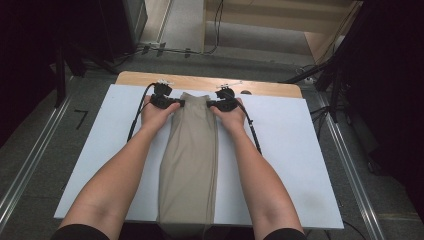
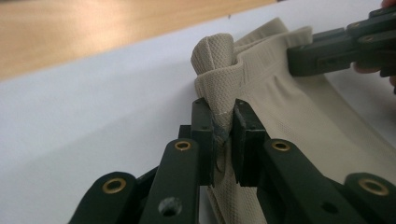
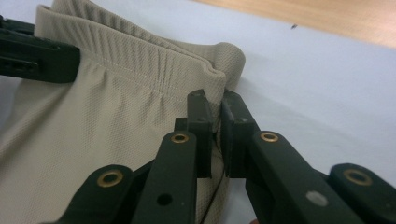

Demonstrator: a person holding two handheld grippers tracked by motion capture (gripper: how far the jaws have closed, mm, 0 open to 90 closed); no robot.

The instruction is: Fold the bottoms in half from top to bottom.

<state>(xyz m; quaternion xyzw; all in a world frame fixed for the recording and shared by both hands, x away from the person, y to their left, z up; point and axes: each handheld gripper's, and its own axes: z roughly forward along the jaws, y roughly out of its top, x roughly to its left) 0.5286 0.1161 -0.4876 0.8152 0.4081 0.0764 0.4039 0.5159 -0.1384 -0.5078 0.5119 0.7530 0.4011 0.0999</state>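
The beige trousers [image 1: 190, 160] are a soft, light garment, so they probably bend and sag wherever nothing supports them. The knit cloth looks a little rough, not slippery, and it is not fragile. The best place to take hold seems to be the waistband, because it is thicker and ribbed and gives the jaws something firm to bite. A grip on the thin leg cloth would likely only pull up one layer.

Nearest to the person, the leg ends hang a little over the near edge of the white sheet [image 1: 285, 165] that covers the table. The trousers lie folded lengthwise in one narrow strip, running from this edge straight away to the far side. The colour is an even sand beige with a fine mesh texture, and a long seam line runs along the right part.

At the far end the waistband shows its elastic ribs and a row of stitching. Here the left gripper [image 2: 223, 122] pinches the left corner of the waistband, which bunches up in a small lump above the jaws. The right gripper [image 3: 217, 112] is pressed together on the right corner in the same way, with the folded edge between its jaws.

Beyond the waistband, the bare wooden table edge [image 1: 200, 82] shows.
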